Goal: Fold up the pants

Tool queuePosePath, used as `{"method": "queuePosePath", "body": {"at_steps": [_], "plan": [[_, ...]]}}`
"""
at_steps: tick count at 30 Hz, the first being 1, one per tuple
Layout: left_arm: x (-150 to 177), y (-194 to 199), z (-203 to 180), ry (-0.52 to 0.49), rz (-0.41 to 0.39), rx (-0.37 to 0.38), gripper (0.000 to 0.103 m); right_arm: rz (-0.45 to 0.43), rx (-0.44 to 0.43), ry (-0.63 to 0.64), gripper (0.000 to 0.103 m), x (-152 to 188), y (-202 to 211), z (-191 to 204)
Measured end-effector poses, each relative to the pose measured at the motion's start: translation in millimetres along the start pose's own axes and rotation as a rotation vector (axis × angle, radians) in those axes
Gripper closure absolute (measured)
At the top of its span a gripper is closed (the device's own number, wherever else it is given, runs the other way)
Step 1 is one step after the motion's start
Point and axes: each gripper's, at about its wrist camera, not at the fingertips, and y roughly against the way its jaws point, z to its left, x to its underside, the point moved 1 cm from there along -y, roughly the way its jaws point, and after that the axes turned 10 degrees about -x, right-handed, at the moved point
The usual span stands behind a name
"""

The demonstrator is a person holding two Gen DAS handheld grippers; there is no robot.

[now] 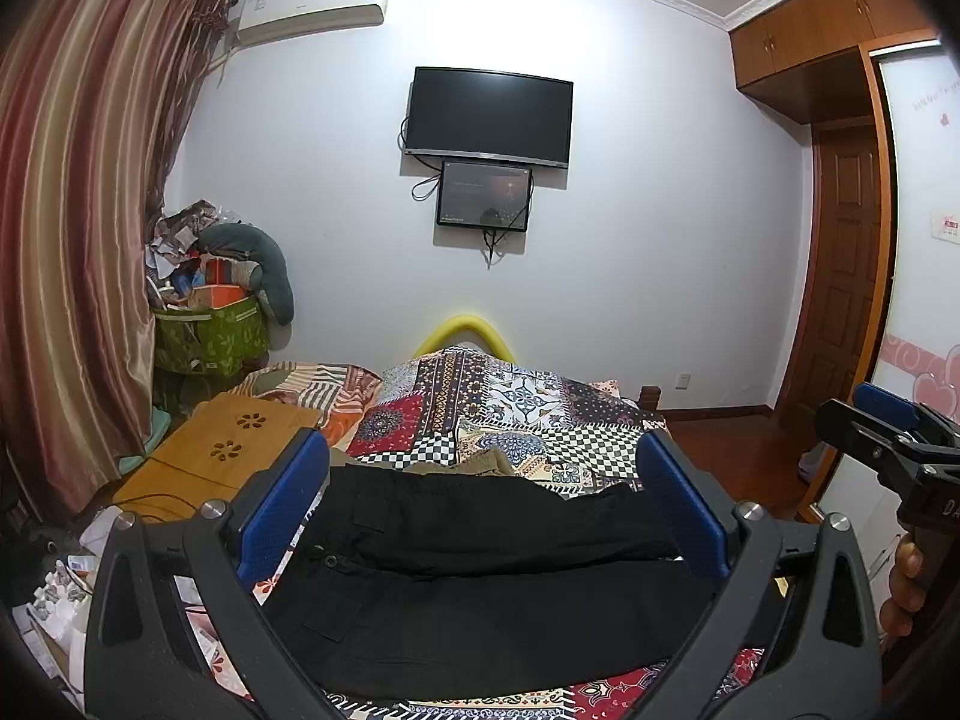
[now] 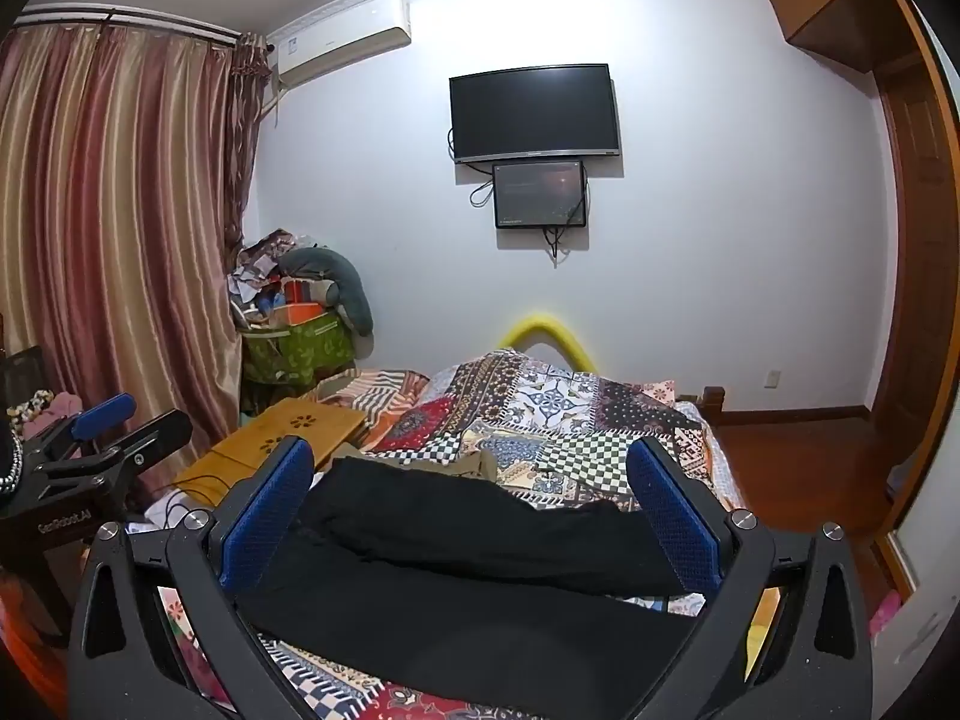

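Both tongs open — pants (image 1: 480, 570) btwn pads, untouched

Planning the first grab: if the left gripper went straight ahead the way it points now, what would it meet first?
Probably the black pants, lying flat on the patchwork bedspread, right between the open left gripper fingers. Depth is unclear; a level path might pass just above them.

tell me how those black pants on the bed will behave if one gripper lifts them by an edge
The black pants are probably floppy: they lie flat and creased on the patterned bedspread, so the rest would likely sag. The cargo pockets suggest thickish, not slippery fabric.
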Motion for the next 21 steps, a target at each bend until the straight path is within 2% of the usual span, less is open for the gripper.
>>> {"method": "queuePosePath", "body": {"at_steps": [21], "plan": [[0.9, 2.0, -0.2, 0.001, -0.002, -0.001, 0.0, -0.003, -0.005, 0.005, 0.0, -3.9, 2.1, 1.4]]}}
